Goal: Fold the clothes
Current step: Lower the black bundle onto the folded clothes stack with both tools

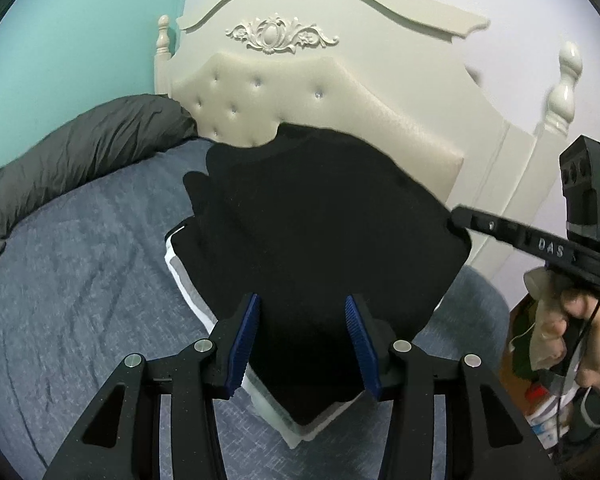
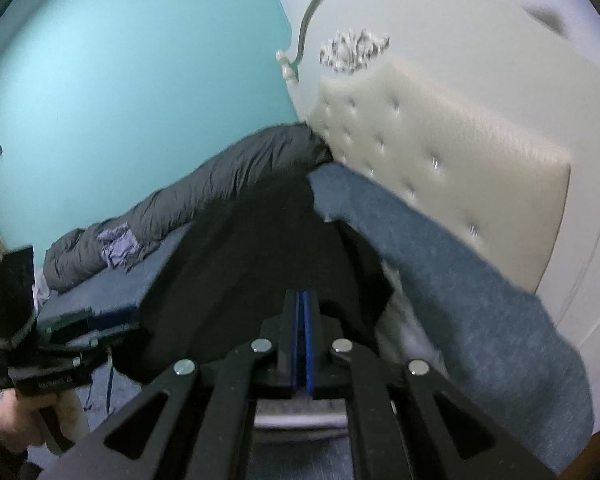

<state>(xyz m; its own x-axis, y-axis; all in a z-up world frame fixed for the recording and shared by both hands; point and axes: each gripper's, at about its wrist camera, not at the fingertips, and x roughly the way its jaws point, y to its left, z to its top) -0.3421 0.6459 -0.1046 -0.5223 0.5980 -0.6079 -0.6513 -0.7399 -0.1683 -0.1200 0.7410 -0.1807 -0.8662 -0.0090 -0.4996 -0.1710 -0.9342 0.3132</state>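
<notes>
blue bed (image 1: 80,280) is carrying the black garment (image 1: 320,220) — right claw (image 2: 303,344) is pinching its edge, left claw (image 1: 300,344) is gaping wide — lifting evenly should keep the fold square.

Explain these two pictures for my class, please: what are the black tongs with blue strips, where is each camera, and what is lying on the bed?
Each picture comes from a camera fixed on a hand-held gripper, looking along its two blue-padded fingers. A person squeezes a handle; no robot arm. In the left view, the left gripper is open above a black garment lying on a blue-grey bedspread, over something white. The right gripper pinches that garment's edge; its own view shows it shut. A grey duvet lies by the cream headboard.
</notes>
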